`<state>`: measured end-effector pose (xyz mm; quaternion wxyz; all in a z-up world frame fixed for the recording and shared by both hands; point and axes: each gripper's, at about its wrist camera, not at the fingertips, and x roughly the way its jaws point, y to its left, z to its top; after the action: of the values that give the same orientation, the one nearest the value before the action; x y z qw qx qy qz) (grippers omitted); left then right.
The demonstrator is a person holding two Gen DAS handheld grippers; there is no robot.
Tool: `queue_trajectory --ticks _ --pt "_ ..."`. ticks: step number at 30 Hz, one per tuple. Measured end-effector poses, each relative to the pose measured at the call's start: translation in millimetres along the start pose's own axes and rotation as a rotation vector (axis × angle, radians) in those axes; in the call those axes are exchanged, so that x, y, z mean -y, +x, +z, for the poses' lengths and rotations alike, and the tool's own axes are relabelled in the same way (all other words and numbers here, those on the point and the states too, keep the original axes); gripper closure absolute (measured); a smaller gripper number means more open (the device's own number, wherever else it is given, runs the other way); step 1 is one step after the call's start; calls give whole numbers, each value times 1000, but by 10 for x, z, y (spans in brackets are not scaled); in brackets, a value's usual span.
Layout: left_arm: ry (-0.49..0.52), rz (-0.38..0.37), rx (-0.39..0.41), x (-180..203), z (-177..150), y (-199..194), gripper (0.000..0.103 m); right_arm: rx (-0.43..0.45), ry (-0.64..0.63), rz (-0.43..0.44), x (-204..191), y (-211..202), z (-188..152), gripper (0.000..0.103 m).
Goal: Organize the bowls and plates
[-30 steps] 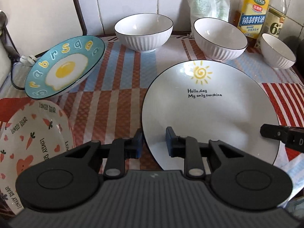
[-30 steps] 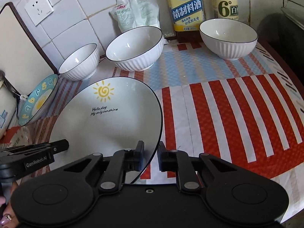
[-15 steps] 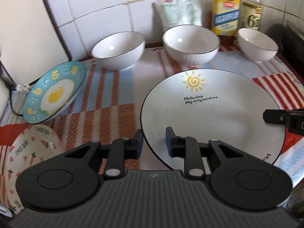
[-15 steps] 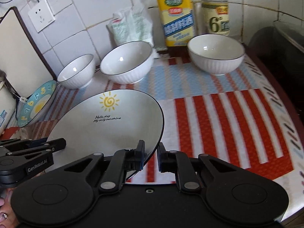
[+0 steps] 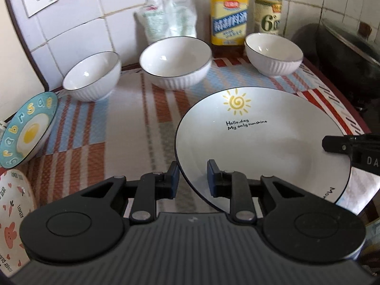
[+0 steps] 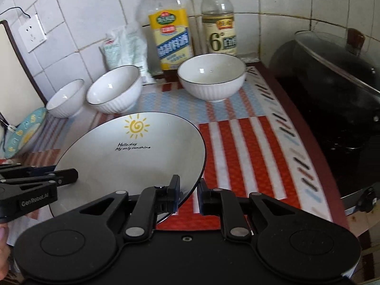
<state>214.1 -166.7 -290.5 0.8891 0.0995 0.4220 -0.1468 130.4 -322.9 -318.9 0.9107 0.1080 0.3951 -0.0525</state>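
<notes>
Since a second ago we have carried the sun plate (image 5: 261, 142) rightward across the striped mat (image 5: 123, 128), so the blue egg plate (image 5: 26, 130) and the carrot plate (image 5: 11, 213) have slid toward the left edge of the left wrist view, and the dark lidded pan (image 6: 337, 90) has come into sight at the right. We hold the plate from both sides. Our left gripper (image 5: 192, 180) is clamped on its near left rim, one finger under the edge and the other on the white face, with the rim between them. Our right gripper (image 6: 188, 193) grips the near right rim the same way, its jaws nearly closed with the thin edge pinched between the pads. From each wrist we see the other gripper's black fingertip resting at the far side of the plate. The plate bears a yellow sun and the words "Hello.day My only sunshine", and it sits tilted a little above the mat, though how far off the surface we cannot tell. Behind it three white ribbed bowls stand in a row near the tiled wall: a left bowl (image 5: 91, 76), a middle bowl (image 5: 175, 61) and a right bowl (image 5: 274, 53), all upright and apart from one another. A yellow-labelled bottle (image 5: 229, 19), a clear bottle (image 5: 268, 11) and a plastic bag (image 5: 169, 16) stand against the wall behind the bowls.
</notes>
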Motion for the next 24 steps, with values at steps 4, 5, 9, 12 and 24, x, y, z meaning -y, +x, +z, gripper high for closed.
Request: queue_trajectory --ticks 4,5,9,12,24 --pt "0 -4 -13 102 12 42 80 10 0 -7 125 40 -12 84" --pt "-4 -1 -19 118 9 48 80 11 -2 -8 141 55 -13 84" --pt "-22 -1 -43 125 -26 73 80 16 -15 -5 156 75 -59 83" --pt "-46 -19 -92 92 -44 117 80 -38 -3 -8 168 148 -77 80" --pt "-84 -67 -169 -61 -17 -251 66 -41 -32 -49 4 -98 -88 38"
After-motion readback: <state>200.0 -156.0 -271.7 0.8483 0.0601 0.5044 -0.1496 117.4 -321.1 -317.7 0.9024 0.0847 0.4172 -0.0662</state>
